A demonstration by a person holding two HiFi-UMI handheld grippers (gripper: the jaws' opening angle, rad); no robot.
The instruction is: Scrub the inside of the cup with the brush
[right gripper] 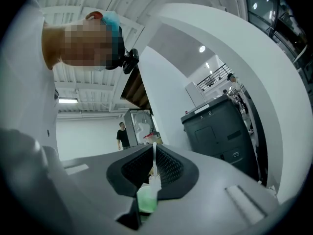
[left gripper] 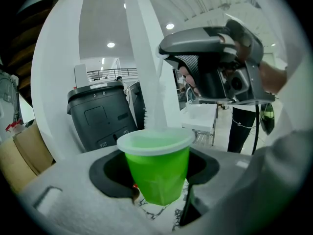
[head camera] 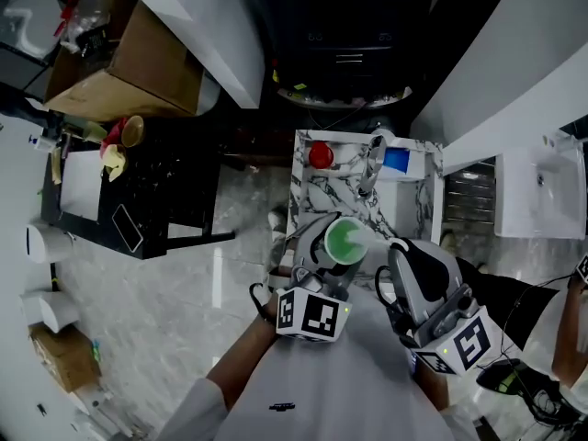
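Observation:
A green plastic cup [head camera: 345,241] with a pale rim is held upright over the small marble table; my left gripper [head camera: 333,261] is shut on it. In the left gripper view the cup [left gripper: 157,166] fills the gap between the jaws of the left gripper [left gripper: 159,192]. A white brush handle [left gripper: 145,82] rises out of it toward the right gripper [left gripper: 215,67]. My right gripper [head camera: 393,263] sits just right of the cup. In the right gripper view, the right gripper [right gripper: 152,182] is shut on the thin brush handle [right gripper: 154,161], with the cup [right gripper: 146,200] below. The bristles are hidden inside the cup.
The marble-patterned table [head camera: 312,191] carries a red object [head camera: 321,155], a blue item [head camera: 397,160] and a metal fixture [head camera: 370,168]. A black table [head camera: 175,200] with a cardboard box [head camera: 129,62] stands at left. A white basin [head camera: 542,196] is at right.

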